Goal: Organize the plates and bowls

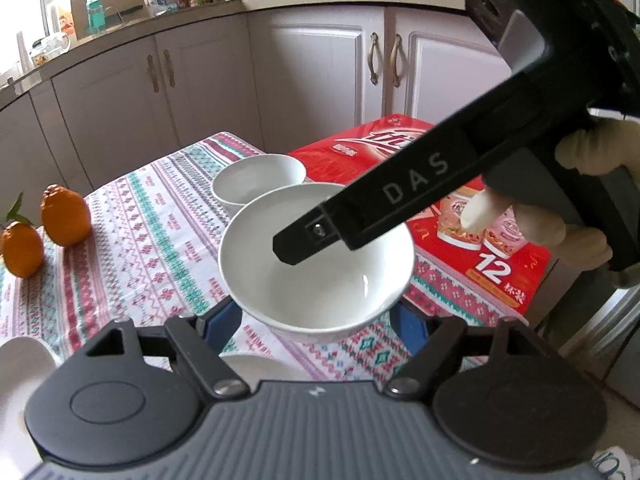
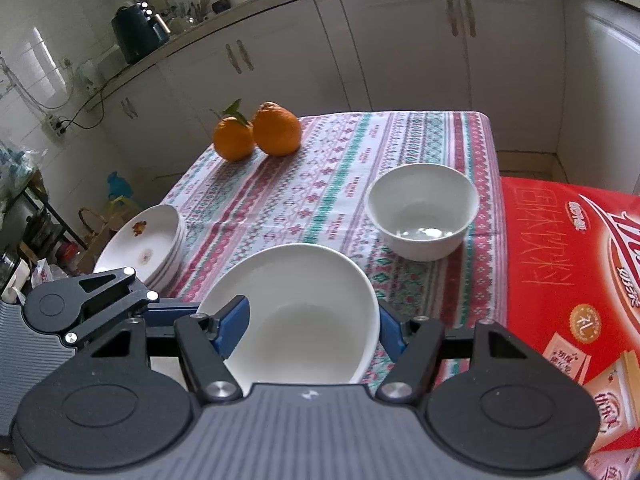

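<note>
The right tool (image 2: 308, 330) is clamped on a white bowl (image 2: 296, 312); one blue finger (image 2: 234, 330) sits inside the bowl and the other presses its outer wall. The left tool (image 1: 316, 320) hugs the same bowl's sides (image 1: 316, 268) with its blue fingers. The bowl is round, smooth, shiny and empty, held above the surface (image 2: 320, 184) with the striped cloth. A second white bowl (image 2: 424, 210) stands on the cloth beyond it. White plates (image 2: 144, 240) are stacked at the left edge. Two oranges (image 2: 258, 130) sit far back. A red box (image 2: 572, 272) lies on the right.
</note>
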Motion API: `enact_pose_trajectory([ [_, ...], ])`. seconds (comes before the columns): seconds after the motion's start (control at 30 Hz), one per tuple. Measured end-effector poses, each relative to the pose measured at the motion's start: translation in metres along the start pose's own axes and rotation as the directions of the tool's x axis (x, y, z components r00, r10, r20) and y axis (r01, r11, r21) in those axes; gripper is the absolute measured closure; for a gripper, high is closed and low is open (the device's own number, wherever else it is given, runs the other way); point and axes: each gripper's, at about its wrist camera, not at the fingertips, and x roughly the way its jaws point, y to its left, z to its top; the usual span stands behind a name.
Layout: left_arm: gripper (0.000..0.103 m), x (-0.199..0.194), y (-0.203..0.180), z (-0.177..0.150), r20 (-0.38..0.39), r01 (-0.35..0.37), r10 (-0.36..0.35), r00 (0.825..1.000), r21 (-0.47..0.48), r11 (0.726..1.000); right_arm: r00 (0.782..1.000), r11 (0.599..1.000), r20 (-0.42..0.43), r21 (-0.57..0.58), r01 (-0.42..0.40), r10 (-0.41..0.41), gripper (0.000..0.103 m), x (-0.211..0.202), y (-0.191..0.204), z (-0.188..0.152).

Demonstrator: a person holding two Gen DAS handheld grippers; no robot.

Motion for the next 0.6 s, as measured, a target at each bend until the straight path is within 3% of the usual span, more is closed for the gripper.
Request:
enact_pose_trajectory([
  [0.6, 0.023, -0.055, 0.023, -0.042, 0.019, -0.029, 0.029, 0.999, -0.037, 0.999, 0.999, 0.996, -0.007, -0.085, -0.032, 0.032, 0.030, 0.003, 0.076, -0.013],
])
